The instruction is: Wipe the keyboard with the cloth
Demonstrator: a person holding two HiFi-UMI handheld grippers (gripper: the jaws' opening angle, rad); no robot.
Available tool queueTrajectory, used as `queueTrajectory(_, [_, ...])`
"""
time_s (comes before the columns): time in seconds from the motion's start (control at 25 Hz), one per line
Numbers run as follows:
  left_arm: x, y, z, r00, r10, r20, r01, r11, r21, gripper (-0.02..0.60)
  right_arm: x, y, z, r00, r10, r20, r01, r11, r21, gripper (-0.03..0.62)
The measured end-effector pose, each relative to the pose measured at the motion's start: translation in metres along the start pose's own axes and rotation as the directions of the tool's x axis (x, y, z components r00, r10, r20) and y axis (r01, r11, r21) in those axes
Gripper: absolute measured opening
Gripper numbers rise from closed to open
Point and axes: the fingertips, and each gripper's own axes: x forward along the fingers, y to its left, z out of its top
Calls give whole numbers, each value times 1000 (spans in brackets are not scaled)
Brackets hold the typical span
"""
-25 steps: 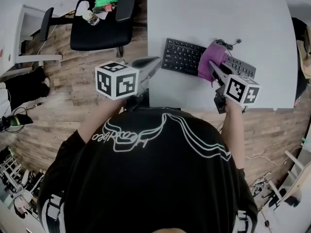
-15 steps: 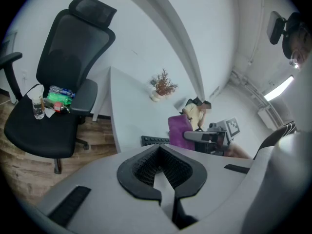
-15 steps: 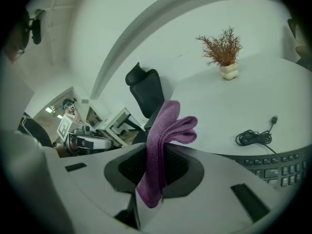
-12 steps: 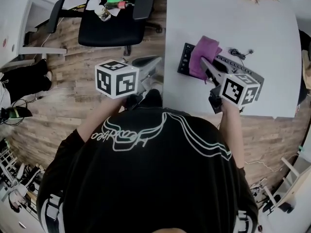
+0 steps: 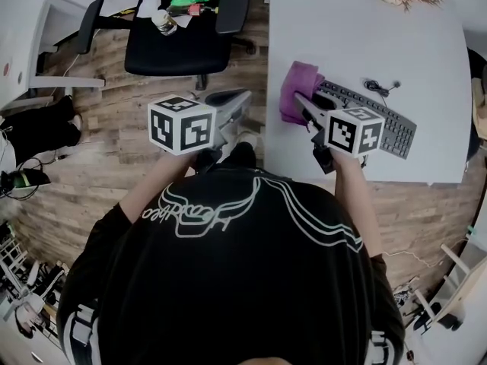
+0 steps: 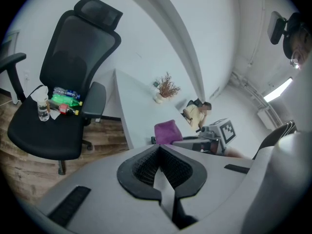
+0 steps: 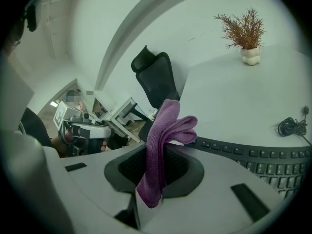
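Office chair: A black office chair (image 5: 179, 36) with bottles on its seat stands on the wooden floor, left of the white desk (image 5: 365, 36).

Left gripper: The left gripper (image 6: 160, 177) hangs off the desk's left edge, above the floor. Its jaws are pressed together with nothing between them. It touches neither cloth nor keyboard.

Cloth: The purple cloth (image 5: 295, 91) is bunched at the keyboard's left end, near the desk's left edge. One fold rises between the jaws and flops over their top.

Right gripper: The right gripper (image 5: 306, 111) is clamped on the cloth. The forearm reaches in from the near edge of the desk, jaws pointing away from the person and to the left.

Keyboard: The dark keyboard (image 5: 377, 120) lies on the desk with its long axis running from far left to near right in the head view. Nearly all its keys lie to the right of the cloth, and its cable (image 5: 380, 86) is coiled just behind.

Next move: The right hand is much the nearer. A wipe would likely have to travel rightward along the rows of keys.
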Motion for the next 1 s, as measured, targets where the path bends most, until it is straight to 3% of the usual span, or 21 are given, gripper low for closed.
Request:
queueTrajectory(0.4, [9, -6, -4, 1000, -8, -21, 8, 1000, 3, 5, 18, -34, -26, 998, -42, -52, 45, 998, 53, 54])
queueTrajectory(1.0, [27, -24, -12, 1000, 8, -24, -8, 1000, -6, 5, 4, -54, -37, 996, -51, -75, 54, 998, 37, 54])
